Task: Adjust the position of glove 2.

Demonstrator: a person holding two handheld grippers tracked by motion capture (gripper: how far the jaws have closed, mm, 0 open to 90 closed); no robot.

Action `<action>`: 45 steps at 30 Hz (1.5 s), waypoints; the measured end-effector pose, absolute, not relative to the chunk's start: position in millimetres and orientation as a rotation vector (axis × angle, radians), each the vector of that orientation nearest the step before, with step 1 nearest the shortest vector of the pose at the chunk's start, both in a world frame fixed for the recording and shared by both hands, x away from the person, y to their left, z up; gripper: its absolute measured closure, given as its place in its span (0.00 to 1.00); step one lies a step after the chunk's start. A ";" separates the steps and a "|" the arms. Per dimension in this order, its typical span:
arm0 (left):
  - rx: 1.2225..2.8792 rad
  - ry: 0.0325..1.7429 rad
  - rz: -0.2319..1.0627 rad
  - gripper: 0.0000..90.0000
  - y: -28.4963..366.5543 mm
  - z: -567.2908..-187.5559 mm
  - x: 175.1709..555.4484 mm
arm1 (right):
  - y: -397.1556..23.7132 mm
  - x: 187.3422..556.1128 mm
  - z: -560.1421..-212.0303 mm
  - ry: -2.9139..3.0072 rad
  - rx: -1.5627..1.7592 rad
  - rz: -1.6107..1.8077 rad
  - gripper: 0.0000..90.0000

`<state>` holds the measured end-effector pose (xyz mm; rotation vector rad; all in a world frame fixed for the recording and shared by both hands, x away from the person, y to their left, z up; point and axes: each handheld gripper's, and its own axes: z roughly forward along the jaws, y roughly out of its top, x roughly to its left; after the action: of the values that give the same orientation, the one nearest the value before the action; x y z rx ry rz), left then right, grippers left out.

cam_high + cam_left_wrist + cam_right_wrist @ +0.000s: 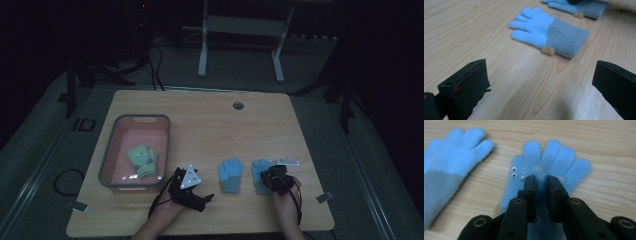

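High view: we see a pink tub point(107, 150) with a green glove point(143, 159).
Right tongs point(541, 178): nearly closed over our glove with eyes point(554, 161), whether pinching it we cannot tell.
Left tongs point(541, 77): wide open, holding nothing, near the plain blue glove point(549, 37).

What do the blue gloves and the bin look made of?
Gloves: soft knit or fleece by the look, fuzzy matte nap, grey cuffs; one has stuck-on googly eyes. Bin: probably hard plastic, smooth grey rim with pinkish inside, though dim light leaves this open.

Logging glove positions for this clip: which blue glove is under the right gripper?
The blue glove with googly eyes, farther from the bin; the plain glove lies free.
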<state>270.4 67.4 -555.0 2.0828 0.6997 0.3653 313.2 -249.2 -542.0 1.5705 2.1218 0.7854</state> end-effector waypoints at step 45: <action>2.092 0.701 0.364 0.01 69.0 -558.5 272.3 | -280.8 317.3 -543.2 2.458 1.115 0.868 0.93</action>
<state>272.3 69.0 -558.5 2.0925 0.7014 0.3636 317.3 -280.8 -543.2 1.1147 2.4581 0.8684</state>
